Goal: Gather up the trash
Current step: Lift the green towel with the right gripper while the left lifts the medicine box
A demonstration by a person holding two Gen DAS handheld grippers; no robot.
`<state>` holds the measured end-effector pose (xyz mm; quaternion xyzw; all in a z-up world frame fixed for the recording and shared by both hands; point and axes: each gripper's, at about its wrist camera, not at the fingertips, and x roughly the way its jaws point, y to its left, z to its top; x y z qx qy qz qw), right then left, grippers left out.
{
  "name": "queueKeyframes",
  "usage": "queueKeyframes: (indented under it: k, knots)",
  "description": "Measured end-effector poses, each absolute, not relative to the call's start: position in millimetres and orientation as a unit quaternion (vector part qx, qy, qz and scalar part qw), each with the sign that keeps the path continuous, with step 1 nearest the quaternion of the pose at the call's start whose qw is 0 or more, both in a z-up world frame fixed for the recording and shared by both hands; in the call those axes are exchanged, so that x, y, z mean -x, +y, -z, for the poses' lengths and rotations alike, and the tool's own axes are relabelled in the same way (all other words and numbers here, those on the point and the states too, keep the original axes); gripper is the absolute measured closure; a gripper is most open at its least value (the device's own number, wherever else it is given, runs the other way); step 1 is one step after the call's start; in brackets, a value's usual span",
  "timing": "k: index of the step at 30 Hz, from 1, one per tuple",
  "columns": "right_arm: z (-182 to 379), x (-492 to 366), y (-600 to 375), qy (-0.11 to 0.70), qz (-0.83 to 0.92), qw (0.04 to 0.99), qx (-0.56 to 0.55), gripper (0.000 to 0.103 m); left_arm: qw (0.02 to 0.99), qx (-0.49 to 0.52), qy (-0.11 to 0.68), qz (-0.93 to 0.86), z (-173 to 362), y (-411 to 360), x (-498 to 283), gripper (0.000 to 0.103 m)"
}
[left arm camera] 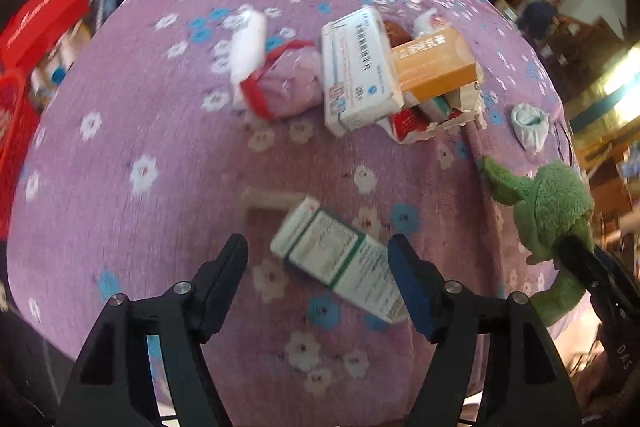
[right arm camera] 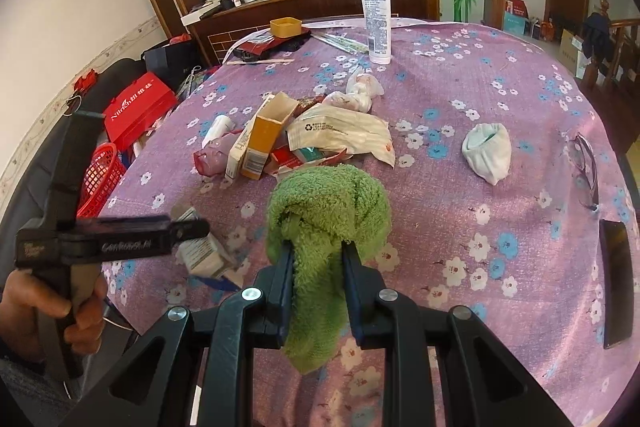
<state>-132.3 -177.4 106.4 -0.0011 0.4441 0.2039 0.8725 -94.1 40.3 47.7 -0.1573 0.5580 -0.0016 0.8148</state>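
— What is seen at the left?

— A red mesh basket (right arm camera: pixel 102 173) beside the floral purple tablecloth (left arm camera: pixel 160 107). The left gripper (left arm camera: pixel 318 251) is spread wide above a flat green-and-white carton (left arm camera: pixel 340 259), which lies on the cloth between the fingers, untouched.

— And in the middle?

— Rectangular cartons are heaped: a white one (left arm camera: pixel 360 67) against an orange one (left arm camera: pixel 436 63), with crumpled wrappers.

— To the right?

— A fuzzy green towel (right arm camera: pixel 328 227) is clamped in the right gripper (right arm camera: pixel 318 251), above the cloth.
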Motion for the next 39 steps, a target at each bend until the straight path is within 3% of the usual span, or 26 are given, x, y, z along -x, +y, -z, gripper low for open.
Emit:
queueKeyframes:
  k: [6, 10, 16, 18, 22, 24, 39]
  knots:
    - [-107.2, 130.0, -176.6, 0.443, -0.207, 0.872, 0.004, 0.079, 0.805, 0.173, 0.567, -0.025, -44.9, 45.6, 104.8, 0.025]
    - [-105.2, 128.6, -179.3, 0.445, -0.209, 0.871, 0.004, 0.079, 0.789, 0.209, 0.577, -0.007, -35.5, 46.0, 103.6, 0.025]
    - [-102.8, 125.2, -184.3, 0.447, -0.211, 0.869, 0.005, 0.079, 0.806, 0.179, 0.564, 0.006, -36.7, 23.5, 87.1, 0.026]
    - [-102.1, 123.9, -186.5, 0.448, -0.210, 0.869, 0.006, 0.079, 0.810, 0.166, 0.562, 0.020, -37.4, 17.3, 75.6, 0.042]
    - [-101.3, 122.0, -191.8, 0.448, -0.208, 0.869, 0.005, 0.079, 0.819, 0.106, 0.562, 0.032, -37.4, 5.7, 55.4, 0.046]
    - [-100.0, 121.3, -193.4, 0.449, -0.206, 0.869, 0.003, 0.079, 0.813, 0.092, 0.572, 0.055, -32.5, -0.7, 47.5, 0.057]
    - [-106.4, 124.5, -178.6, 0.440, -0.215, 0.872, 0.006, 0.079, 0.856, 0.082, 0.507, 0.061, -60.7, 9.7, 85.6, 0.061]
